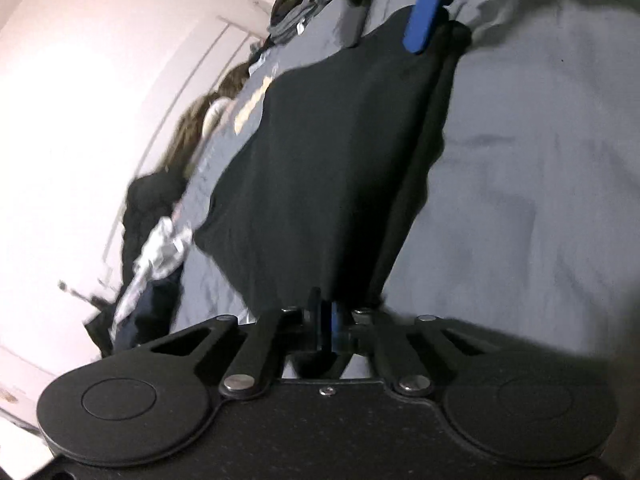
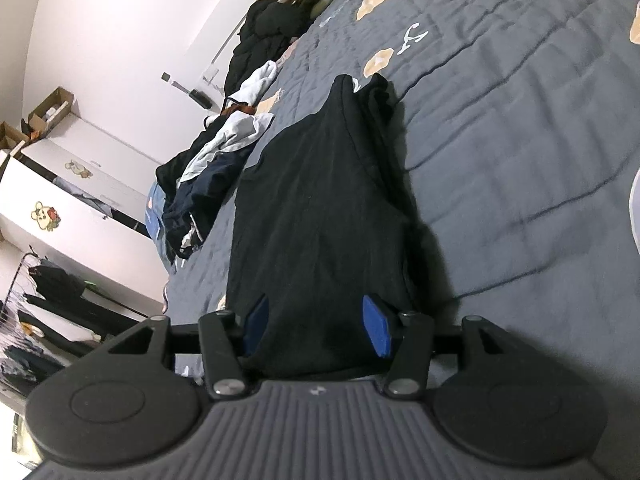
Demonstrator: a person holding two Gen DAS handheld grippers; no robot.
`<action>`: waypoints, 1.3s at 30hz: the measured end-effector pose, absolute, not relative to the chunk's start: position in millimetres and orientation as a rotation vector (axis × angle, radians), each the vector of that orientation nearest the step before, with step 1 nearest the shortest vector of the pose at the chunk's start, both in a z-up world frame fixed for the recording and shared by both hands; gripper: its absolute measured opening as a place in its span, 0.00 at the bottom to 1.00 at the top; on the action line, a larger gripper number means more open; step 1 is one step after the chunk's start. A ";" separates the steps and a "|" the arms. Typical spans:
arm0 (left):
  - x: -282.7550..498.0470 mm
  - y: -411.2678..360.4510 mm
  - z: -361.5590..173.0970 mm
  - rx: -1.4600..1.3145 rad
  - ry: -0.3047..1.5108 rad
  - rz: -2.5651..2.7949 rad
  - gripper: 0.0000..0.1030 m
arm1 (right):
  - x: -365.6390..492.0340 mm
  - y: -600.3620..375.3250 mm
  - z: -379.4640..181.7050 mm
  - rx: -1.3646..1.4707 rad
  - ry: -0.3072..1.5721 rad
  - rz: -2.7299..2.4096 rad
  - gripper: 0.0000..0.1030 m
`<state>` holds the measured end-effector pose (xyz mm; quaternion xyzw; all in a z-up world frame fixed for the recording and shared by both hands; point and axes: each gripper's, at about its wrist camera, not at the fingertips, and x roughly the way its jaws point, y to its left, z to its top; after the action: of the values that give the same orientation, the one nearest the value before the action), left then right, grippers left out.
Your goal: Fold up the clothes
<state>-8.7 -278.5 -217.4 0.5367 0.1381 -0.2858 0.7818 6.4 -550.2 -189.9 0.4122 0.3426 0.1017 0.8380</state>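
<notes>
A black garment (image 1: 320,160) lies stretched lengthwise on a grey-blue bedspread (image 1: 520,160). In the left wrist view my left gripper (image 1: 329,322) is shut on the garment's near edge, and the cloth runs taut from it with a straight fold line up to my right gripper (image 1: 384,36) at the far end. In the right wrist view the right gripper (image 2: 316,320) stands half open astride the black garment (image 2: 320,200). The cloth fills the gap between the fingers and runs under them, while the blue pads (image 2: 376,328) show bare faces.
A heap of mixed clothes (image 2: 216,168) and a black jacket (image 2: 264,32) lie along the bed's left edge by the white wall. White wardrobes with stickers (image 2: 60,208) and a clothes rack (image 2: 52,300) stand beyond. The patterned bedspread (image 2: 500,120) spreads wide to the right.
</notes>
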 end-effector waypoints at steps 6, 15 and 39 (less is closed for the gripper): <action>-1.8 -252.2 -209.6 1.129 0.404 -0.636 0.04 | 7.2 -552.9 -191.6 0.872 0.732 0.227 0.47; 11.7 -216.4 -139.9 0.590 0.536 -0.689 0.37 | 1.5 -553.0 -180.1 0.834 0.766 0.225 0.48; 84.9 -215.5 -166.6 -0.088 0.990 -0.639 0.27 | -1.9 -553.7 -178.2 0.737 0.771 0.236 0.51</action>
<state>84.9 -215.5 -166.6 -0.0415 0.4665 -0.3014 0.8305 -1.9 -553.7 -178.2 0.3505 0.3668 0.1124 0.8544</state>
